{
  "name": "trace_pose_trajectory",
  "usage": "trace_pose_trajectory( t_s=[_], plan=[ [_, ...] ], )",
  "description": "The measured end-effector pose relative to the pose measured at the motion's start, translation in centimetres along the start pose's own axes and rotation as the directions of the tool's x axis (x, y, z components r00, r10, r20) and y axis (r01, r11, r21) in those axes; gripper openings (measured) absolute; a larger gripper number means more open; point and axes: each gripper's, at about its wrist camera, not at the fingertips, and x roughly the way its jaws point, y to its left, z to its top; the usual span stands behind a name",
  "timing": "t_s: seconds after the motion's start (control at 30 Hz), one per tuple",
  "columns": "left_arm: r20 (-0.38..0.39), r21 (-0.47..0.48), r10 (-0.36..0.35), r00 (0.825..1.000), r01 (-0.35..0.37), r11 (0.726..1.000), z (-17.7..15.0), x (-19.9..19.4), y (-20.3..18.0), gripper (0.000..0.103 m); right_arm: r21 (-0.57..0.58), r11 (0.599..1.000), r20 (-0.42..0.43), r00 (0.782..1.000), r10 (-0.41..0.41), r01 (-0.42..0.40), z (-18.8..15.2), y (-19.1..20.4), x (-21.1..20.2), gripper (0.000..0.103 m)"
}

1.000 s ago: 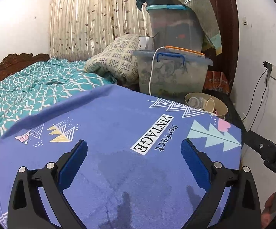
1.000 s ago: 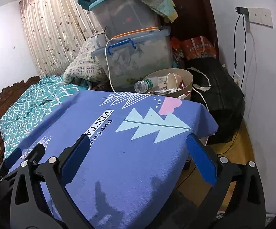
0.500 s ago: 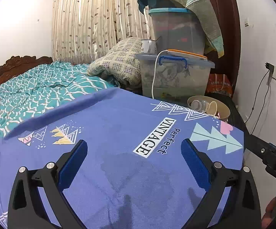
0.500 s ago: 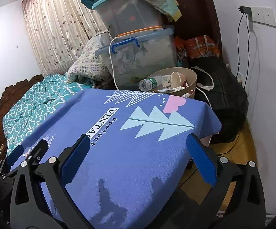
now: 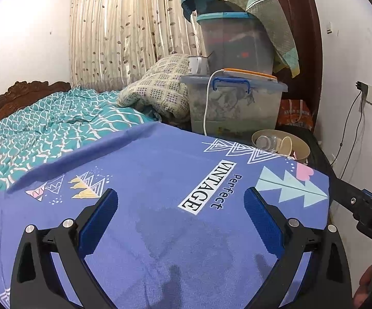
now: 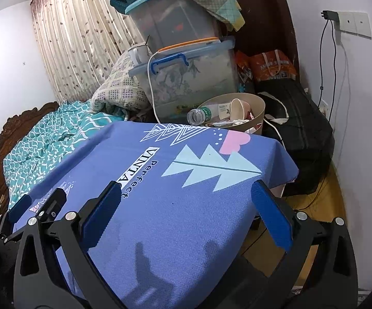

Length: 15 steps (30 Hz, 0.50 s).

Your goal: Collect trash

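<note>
Sitting past the far right corner of the counter (image 6: 160, 206), the round bin (image 6: 259, 108) holds the trash: a clear plastic bottle (image 6: 204, 113) and a paper cup (image 6: 238, 109). Both look light and easy to squash. The bottle lies on its side, long way left to right, cap end pointing left; I would grab its middle. Both left tongs (image 5: 180, 216) and right tongs (image 6: 186, 211) are spread wide, holding nothing.

Black gripper (image 5: 180, 216) frames, blue pads (image 6: 272, 215), silver screws (image 5: 67, 223)
</note>
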Motion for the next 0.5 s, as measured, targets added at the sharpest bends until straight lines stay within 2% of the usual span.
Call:
trace_pose_trajectory(
  t_s=[0.17,0.5],
  plan=[
    [0.006,0.001,-0.015,1.000,0.015,1.000,0.01,-0.09,0.03,0.094,-0.005,1.000,-0.001,1.000,0.000,0.000,-0.10,-0.08,0.06,0.100],
    [0.022,-0.006,0.006,1.000,-0.006,1.000,0.11,-0.24,-0.18,0.094,-0.002,1.000,-0.009,1.000,0.003,-0.003,-0.10,-0.18,0.22,0.100]
  ],
)
